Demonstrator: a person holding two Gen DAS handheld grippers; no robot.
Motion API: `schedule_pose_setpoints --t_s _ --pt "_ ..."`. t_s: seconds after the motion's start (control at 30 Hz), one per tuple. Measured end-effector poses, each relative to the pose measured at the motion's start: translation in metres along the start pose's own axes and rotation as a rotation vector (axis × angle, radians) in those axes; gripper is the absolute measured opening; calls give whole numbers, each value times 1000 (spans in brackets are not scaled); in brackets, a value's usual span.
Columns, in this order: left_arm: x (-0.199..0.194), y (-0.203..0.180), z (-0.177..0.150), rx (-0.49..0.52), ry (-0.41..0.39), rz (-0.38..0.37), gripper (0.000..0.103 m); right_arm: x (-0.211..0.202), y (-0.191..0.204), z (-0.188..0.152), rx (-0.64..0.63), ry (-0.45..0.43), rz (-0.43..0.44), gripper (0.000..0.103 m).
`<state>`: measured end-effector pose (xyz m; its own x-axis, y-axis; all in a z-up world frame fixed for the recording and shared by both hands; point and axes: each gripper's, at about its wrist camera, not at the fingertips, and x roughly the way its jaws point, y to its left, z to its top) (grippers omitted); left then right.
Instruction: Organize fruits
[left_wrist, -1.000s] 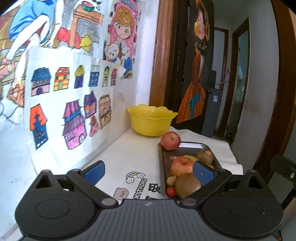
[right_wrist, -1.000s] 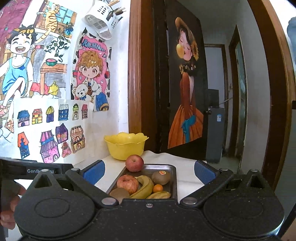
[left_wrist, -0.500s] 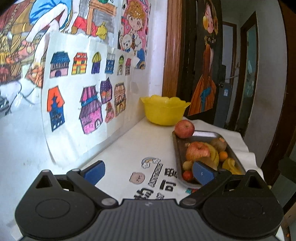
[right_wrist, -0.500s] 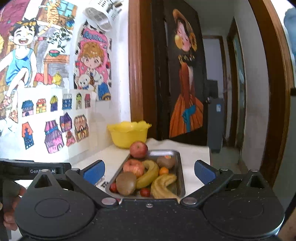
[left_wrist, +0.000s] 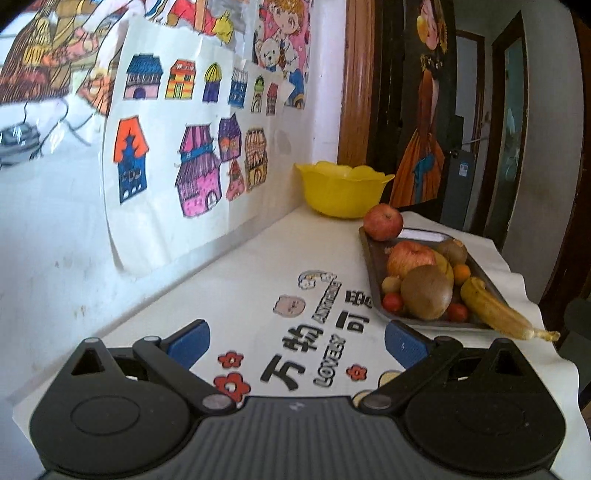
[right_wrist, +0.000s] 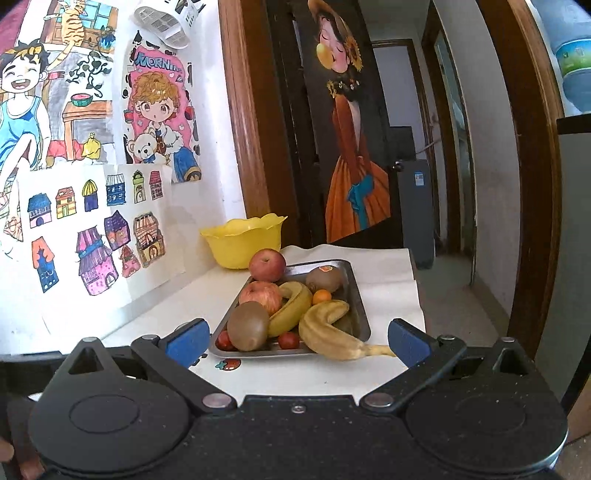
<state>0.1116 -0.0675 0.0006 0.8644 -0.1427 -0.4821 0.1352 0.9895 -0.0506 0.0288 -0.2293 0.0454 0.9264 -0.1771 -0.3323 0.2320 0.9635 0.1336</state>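
— White tablecloth (left_wrist: 258, 266) under a wall of coloured drawings (right_wrist: 92, 229); where's the fruit?
— On the metal tray (right_wrist: 356, 295): apples, kiwis, bananas, small red and orange fruits. One apple (right_wrist: 267, 264) sits on the tray's far rim, and the yellow bowl (right_wrist: 243, 242) stands just behind the tray.
— And the tools?
— Left gripper (left_wrist: 295, 334) is spread wide, holding nothing, beside the tray. Right gripper (right_wrist: 297, 334) gapes too, empty, facing the tray's near edge.

Yellow bowl (right_wrist: 243, 242): we cannot see inside it. Metal tray (right_wrist: 356, 295): we find its floor mostly covered by fruit. Front kiwi (right_wrist: 248, 325): it half hides one small red fruit (right_wrist: 223, 341).
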Motion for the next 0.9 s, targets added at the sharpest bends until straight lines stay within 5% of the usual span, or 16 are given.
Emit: schedule_pose_setpoints --t_s 0.7,0.9 --pt "-1 11 -30 3 -4 0 103 0 3 -28 82 124 115 102" --pt "0 14 -35 -1 -8 -23 103 -4 18 -42 -81 94 37 102"
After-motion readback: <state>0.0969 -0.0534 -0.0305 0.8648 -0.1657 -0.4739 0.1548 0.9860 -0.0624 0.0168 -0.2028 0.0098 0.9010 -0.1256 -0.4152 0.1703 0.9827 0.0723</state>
